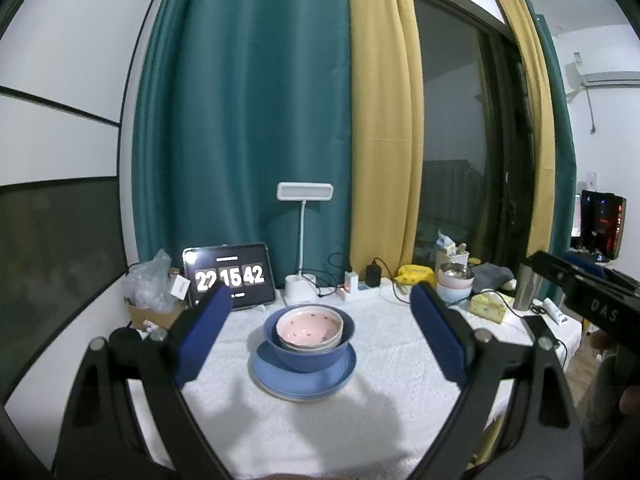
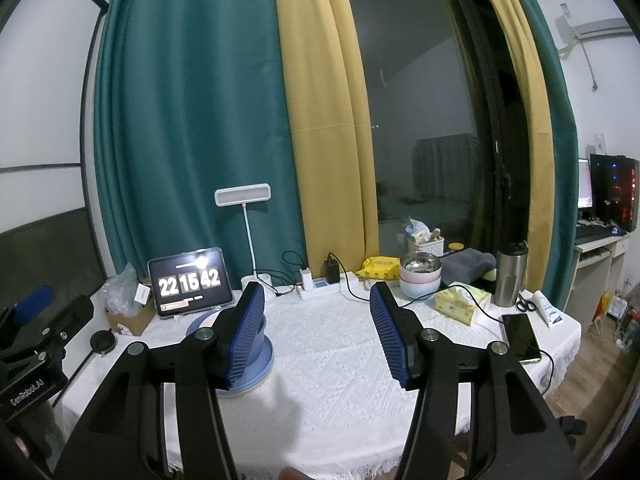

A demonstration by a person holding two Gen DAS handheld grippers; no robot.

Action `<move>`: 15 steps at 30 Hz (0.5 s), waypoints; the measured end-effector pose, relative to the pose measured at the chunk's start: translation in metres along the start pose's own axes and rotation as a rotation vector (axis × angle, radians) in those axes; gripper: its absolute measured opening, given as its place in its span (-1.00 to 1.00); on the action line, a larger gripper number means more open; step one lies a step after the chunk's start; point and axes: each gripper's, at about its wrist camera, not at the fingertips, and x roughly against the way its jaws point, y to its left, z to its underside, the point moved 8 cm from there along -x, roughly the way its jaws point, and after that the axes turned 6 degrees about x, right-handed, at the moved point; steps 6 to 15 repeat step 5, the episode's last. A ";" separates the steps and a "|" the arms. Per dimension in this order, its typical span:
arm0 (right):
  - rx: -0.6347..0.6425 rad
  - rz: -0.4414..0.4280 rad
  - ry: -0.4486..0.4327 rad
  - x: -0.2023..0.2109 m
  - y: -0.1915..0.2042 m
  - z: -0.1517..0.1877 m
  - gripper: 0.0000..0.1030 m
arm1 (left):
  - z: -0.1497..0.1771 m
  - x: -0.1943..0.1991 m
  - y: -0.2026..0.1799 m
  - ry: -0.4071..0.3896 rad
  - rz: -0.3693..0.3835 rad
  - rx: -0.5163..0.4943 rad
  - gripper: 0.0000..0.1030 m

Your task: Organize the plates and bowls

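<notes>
The stack of dishes sits straight ahead of the left gripper (image 1: pixel 320 312), centred in the gap between its two blue fingers (image 1: pixel 208 332) and a little beyond their tips, resting on the white tabletop (image 1: pixel 380 412). From the right gripper (image 2: pixel 316 332) the same stack lies off to the left, partly hidden behind its left finger, so the left gripper is the nearer and better lined up. Both grippers hover with fingers spread wide and nothing between them.

Counted in the stack: at the bottom, blue plates (image 1: pixel 304 380), at least two by the layered rims, though the exact number cannot be told; on them one dark blue bowl (image 1: pixel 310 344); nested inside it pink speckled bowls (image 1: pixel 310 326), seemingly two by the doubled rim. The stack is round, so it has no long axis to align with; a grasp would depend on a rim, in my judgement.

A second group stands well apart, ahead and right of the right fingers near the back edge: a steel bowl (image 2: pixel 421 266) on a pink bowl (image 2: pixel 419 278) on a pale blue bowl (image 2: pixel 418 290), three in all, just beside a tissue box (image 2: pixel 462 303)
</notes>
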 end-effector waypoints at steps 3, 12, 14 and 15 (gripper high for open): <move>-0.001 0.000 0.001 0.000 -0.002 0.000 0.13 | 0.001 0.004 -0.001 -0.018 0.005 -0.011 0.78; -0.001 0.002 0.003 0.001 -0.003 0.000 0.13 | 0.001 0.003 -0.003 -0.015 0.007 -0.015 0.78; -0.001 0.002 0.003 0.001 -0.003 0.000 0.13 | 0.001 0.003 -0.003 -0.015 0.007 -0.015 0.78; -0.001 0.002 0.003 0.001 -0.003 0.000 0.13 | 0.001 0.003 -0.003 -0.015 0.007 -0.015 0.78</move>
